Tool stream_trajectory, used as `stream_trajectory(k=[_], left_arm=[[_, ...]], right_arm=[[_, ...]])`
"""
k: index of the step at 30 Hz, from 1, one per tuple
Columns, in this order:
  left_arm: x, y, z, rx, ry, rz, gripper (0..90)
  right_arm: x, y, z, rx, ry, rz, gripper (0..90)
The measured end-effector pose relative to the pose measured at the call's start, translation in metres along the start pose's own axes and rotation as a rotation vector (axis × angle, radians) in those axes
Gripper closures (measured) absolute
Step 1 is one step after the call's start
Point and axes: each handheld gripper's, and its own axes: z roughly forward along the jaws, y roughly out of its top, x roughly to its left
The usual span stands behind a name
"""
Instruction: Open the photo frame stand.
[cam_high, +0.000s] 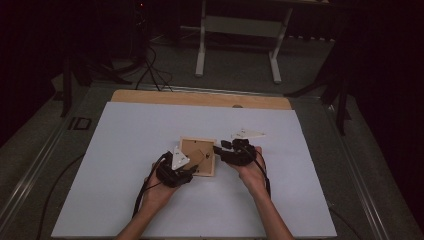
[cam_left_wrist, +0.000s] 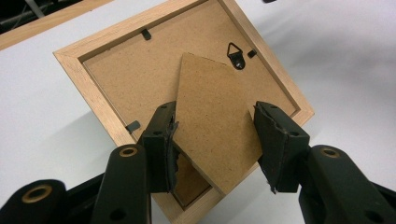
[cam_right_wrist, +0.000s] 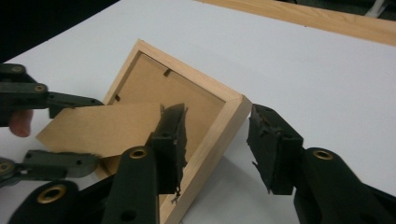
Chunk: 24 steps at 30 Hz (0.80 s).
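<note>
The left hand-held gripper (cam_left_wrist: 212, 144) stands spread around the stand flap (cam_left_wrist: 215, 121), seemingly not yet pinching. The right hand-held gripper (cam_right_wrist: 215, 144), also spread, straddles the picture frame's (cam_right_wrist: 219, 126) edge, face-down mid-desk (cam_high: 125, 150). Steady the frame, then close on the flap gently.

The high view is dim, its surroundings sunk in near black and only the white table (cam_high: 150, 200) lit evenly from above, while both gripper views are brighter and sharp up close, with soft shadows under the wooden frame (cam_left_wrist: 93, 88) and slightly blurred far edges.
</note>
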Motion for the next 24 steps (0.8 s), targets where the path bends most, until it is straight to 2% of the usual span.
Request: stream_trajectory(k=[10,14,16,20,22,24], left_arm=[[-0.003,-0.007,-0.001,-0.007,0.014,0.035,52.4],[-0.004,-0.008,-0.002,-0.012,0.016,0.042,52.3],[-0.004,-0.008,-0.003,-0.014,0.018,0.047,52.4],[-0.007,-0.01,-0.004,-0.026,0.035,0.067,52.3],[-0.009,-0.011,-0.005,-0.029,0.042,0.088,52.3],[-0.008,-0.011,-0.005,-0.034,0.037,0.087,52.2]], right_arm=[[0.001,0.006,0.012,0.046,0.011,-0.009,48.6],[0.0,0.007,0.018,0.068,0.017,0.005,46.6],[-0.002,0.006,0.022,0.075,0.038,0.023,45.7],[-0.005,0.005,0.027,0.088,0.052,0.047,44.7],[-0.006,0.004,0.028,0.09,0.069,0.052,44.7],[-0.006,0.003,0.029,0.088,0.083,0.045,43.9]])
